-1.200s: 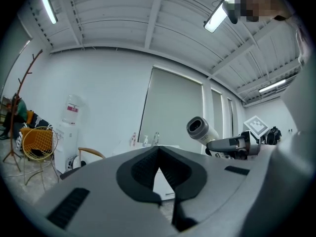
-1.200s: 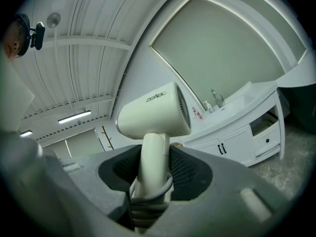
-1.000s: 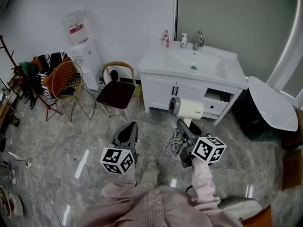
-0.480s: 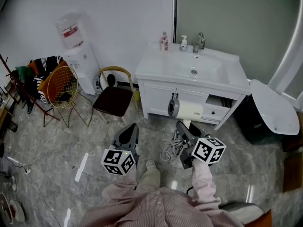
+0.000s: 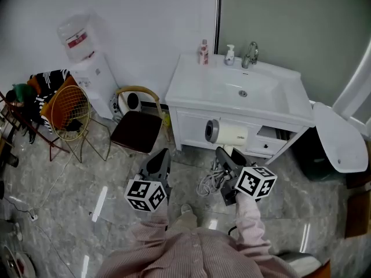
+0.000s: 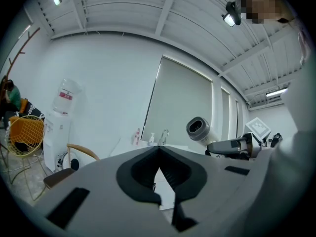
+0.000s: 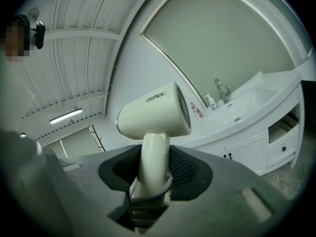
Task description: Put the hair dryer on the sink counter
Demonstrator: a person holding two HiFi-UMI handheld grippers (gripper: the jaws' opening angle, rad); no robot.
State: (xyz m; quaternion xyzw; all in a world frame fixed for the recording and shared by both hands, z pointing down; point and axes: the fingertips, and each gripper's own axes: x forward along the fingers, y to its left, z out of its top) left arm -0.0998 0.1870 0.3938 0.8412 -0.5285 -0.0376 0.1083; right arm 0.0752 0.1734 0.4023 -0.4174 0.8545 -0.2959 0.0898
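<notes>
Right gripper (image 7: 154, 168) jaws are seen clamped on the handle of the cream hair dryer (image 7: 155, 113), which is held up in the air with its barrel level. Its grey cord (image 5: 208, 181) is bunched in loops beside that gripper. From the head view the dryer is seen in front of the white cabinet (image 5: 194, 126), off the sink surface (image 5: 194, 88), where a faucet (image 5: 250, 54) and a pump bottle (image 5: 230, 54) stand at the back. Left gripper (image 5: 159, 161) jaws are brought together at the tips, with nothing held.
</notes>
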